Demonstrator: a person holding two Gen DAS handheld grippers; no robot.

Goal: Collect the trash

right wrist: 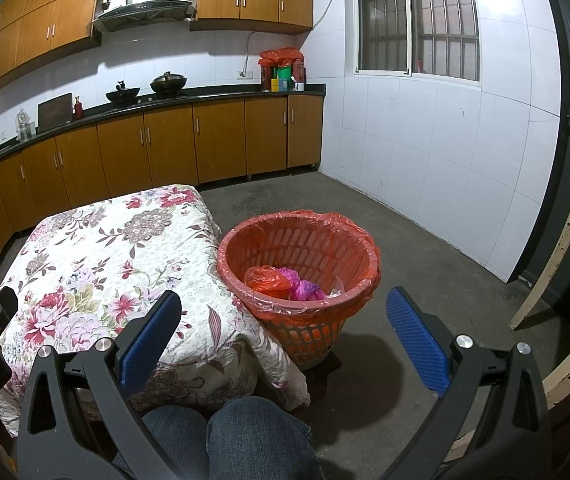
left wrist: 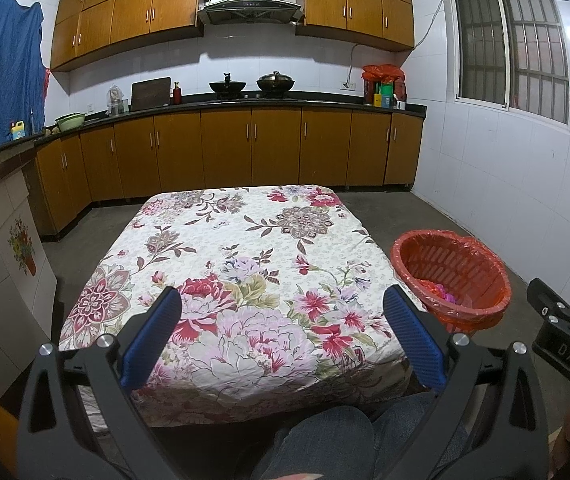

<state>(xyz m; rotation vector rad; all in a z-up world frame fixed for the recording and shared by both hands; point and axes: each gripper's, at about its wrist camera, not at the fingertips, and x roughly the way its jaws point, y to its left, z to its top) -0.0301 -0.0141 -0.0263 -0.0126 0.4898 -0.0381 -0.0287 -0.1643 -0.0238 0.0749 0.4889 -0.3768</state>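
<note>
Beside table (right wrist: pixel 97 240), lined basket (right wrist: pixel 301 236) – contents (right wrist: pixel 285 284) bunched, unclear

The counter's cloth (left wrist: pixel 221 240) is cream with a floral print in red, pink, lilac and brown. The basket (right wrist: pixel 327 320) just right of it is orange-red, lined with a translucent red bag (right wrist: pixel 349 220); inside lie a crumpled red bag (right wrist: pixel 265 278) and a magenta one (right wrist: pixel 305 290). Both grippers are black with blue ribbed fingers (left wrist: pixel 413 336). The far cabinets (left wrist: pixel 225 148) are amber wood-grain under a black worktop (left wrist: pixel 325 101); the wall tiles (left wrist: pixel 485 168) are white, the floor (right wrist: pixel 425 240) grey.
</note>
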